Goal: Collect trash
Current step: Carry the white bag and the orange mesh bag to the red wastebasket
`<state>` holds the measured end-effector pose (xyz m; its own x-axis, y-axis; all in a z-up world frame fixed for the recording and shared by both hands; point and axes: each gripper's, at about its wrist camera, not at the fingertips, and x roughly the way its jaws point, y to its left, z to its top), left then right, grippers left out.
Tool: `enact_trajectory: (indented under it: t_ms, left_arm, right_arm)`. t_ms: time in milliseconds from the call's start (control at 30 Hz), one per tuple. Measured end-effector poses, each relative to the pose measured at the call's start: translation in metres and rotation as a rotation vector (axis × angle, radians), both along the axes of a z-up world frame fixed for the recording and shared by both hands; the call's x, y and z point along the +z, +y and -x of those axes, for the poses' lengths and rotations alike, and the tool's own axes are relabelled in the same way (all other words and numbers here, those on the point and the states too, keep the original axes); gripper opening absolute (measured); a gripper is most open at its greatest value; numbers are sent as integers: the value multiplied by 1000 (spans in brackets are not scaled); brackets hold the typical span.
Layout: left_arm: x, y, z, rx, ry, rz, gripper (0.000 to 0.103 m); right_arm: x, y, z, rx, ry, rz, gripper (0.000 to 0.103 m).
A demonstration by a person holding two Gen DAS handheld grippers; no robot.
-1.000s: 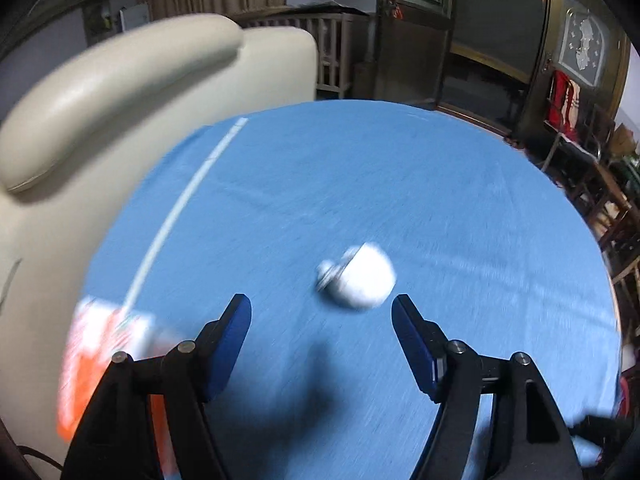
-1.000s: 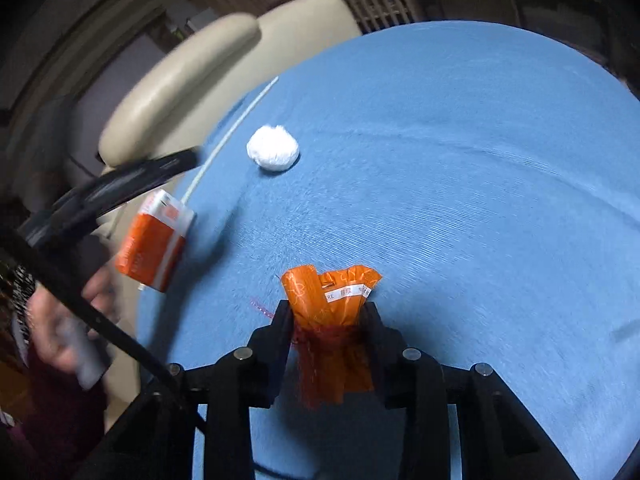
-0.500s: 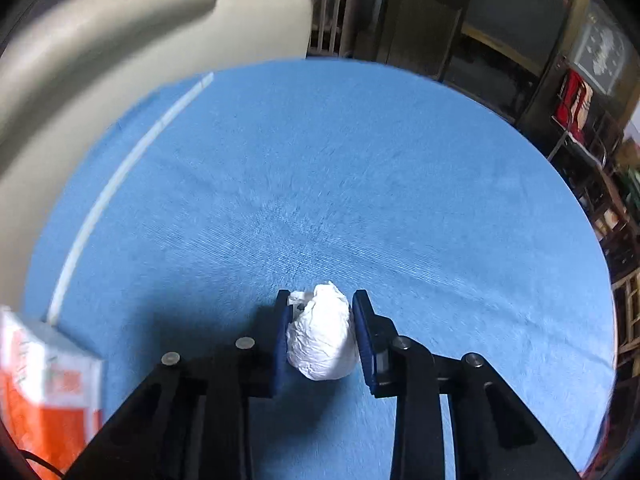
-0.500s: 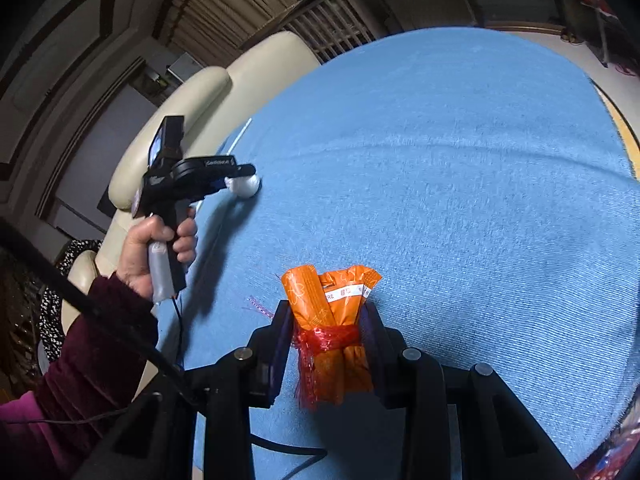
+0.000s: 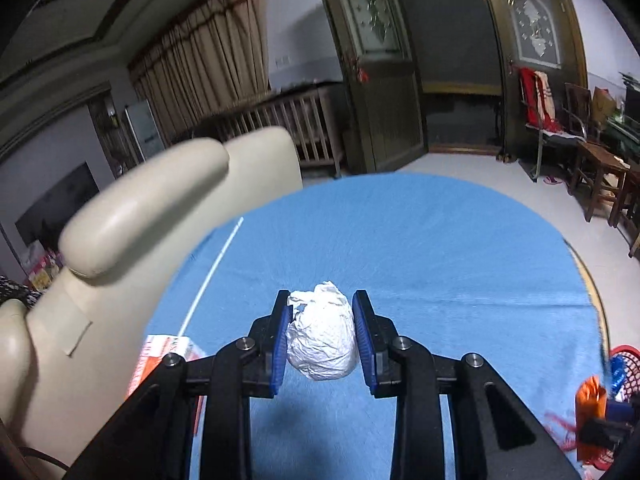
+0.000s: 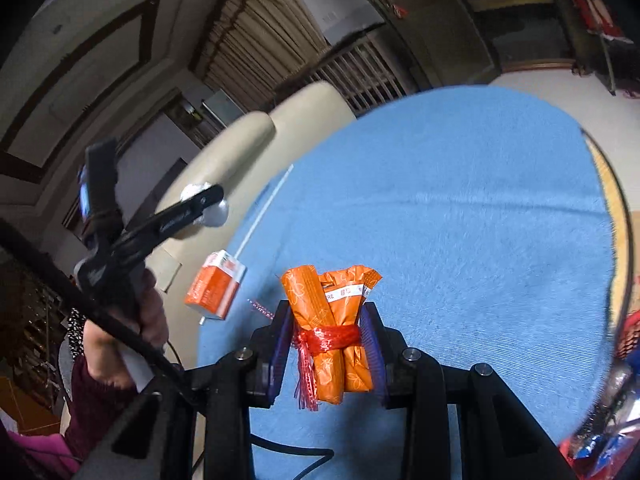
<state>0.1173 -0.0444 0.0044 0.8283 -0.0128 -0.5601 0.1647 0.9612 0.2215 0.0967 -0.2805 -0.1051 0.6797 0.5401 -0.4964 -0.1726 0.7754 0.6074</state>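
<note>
White crumpled paper [image 5: 322, 340], balled tight, sits pinched between the 2 blue pads of the left gripper [image 5: 322, 338] and is lifted clear of the blue tablecloth [image 5: 440, 248], which carries its shadow near the lens. To the right, the right gripper [image 6: 329, 350] clamps an orange wrapper bundle [image 6: 332, 328] tied with red mesh, also held above the cloth. An orange carton [image 6: 216, 290] lies uncollected at the left edge of the table, just beside the cream armchair [image 5: 160, 220]. A red basket [image 5: 624, 364] holding colourful scraps shows at the near right edge. The paper ball is light and springy, so any easing of the squeeze on the way to the basket could let it slip out and roll. The bundle's loose mesh fringe might snag on the basket rim, and the carton, perched at the table's edge, could be knocked to the floor by a careless reach.
</note>
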Motion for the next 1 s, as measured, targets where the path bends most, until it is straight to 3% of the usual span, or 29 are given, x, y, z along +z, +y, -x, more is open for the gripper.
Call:
enact_trajectory:
  t_ms: [333, 767, 1000]
  left_arm:
    - [38, -13, 76, -41, -112, -6, 32]
    - [56, -5, 118, -67, -168, 5, 33]
    - [58, -6, 131, -70, -186, -1, 33]
  right_arm:
    - [40, -28, 53, -53, -136, -30, 37]
    - [76, -31, 99, -61, -252, -35, 37]
    - [79, -28, 105, -52, -280, -40, 37]
